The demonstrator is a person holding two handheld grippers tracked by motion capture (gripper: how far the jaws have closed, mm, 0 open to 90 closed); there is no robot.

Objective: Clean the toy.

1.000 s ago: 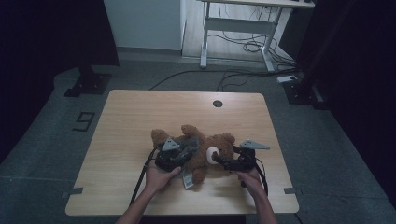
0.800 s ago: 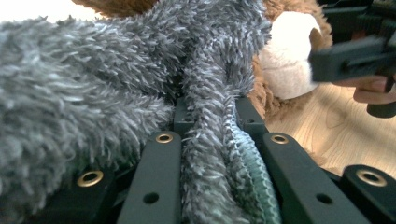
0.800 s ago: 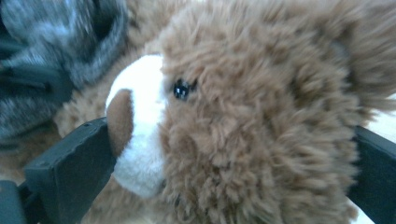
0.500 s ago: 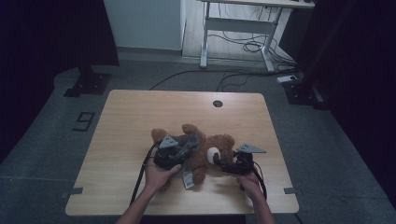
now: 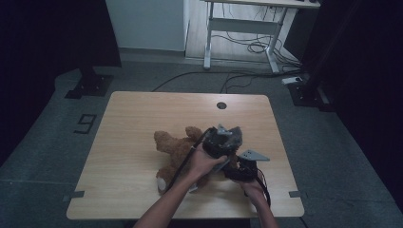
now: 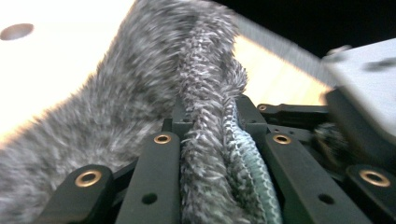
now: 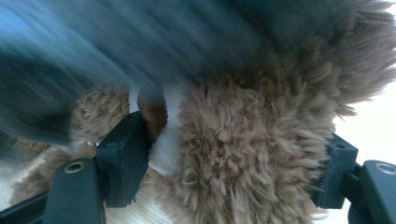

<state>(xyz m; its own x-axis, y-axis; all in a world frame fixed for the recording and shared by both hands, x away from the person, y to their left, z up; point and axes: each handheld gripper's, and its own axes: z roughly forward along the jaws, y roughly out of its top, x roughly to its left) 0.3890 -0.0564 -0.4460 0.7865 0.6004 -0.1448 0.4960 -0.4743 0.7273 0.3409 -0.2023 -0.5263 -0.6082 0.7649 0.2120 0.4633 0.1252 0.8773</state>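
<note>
A brown teddy bear [image 5: 173, 148] lies on the wooden table [image 5: 142, 114], its head toward the right. My right gripper [image 5: 236, 167] has its jaws on either side of the bear's head [image 7: 243, 140]; they have just been closing and the pads [image 7: 123, 156] press into the fur. My left gripper [image 5: 222, 142] hovers just above the head, shut on a fluffy grey cloth [image 6: 140, 84] with a teal edge [image 6: 254, 163]. The grey cloth [image 5: 229, 134] bunches at the gripper's front. The bear's face is partly hidden under the left hand.
A round cable hole [image 5: 221, 105] sits near the table's far edge. Behind the table stand a white desk frame [image 5: 237, 28] and loose floor cables [image 5: 252, 47]. A dark stand base [image 5: 88, 83] is at the far left.
My left hand has swung to the right and slightly up, carrying the grey cloth from the bear's body to over its head. The right gripper stayed at the head.
</note>
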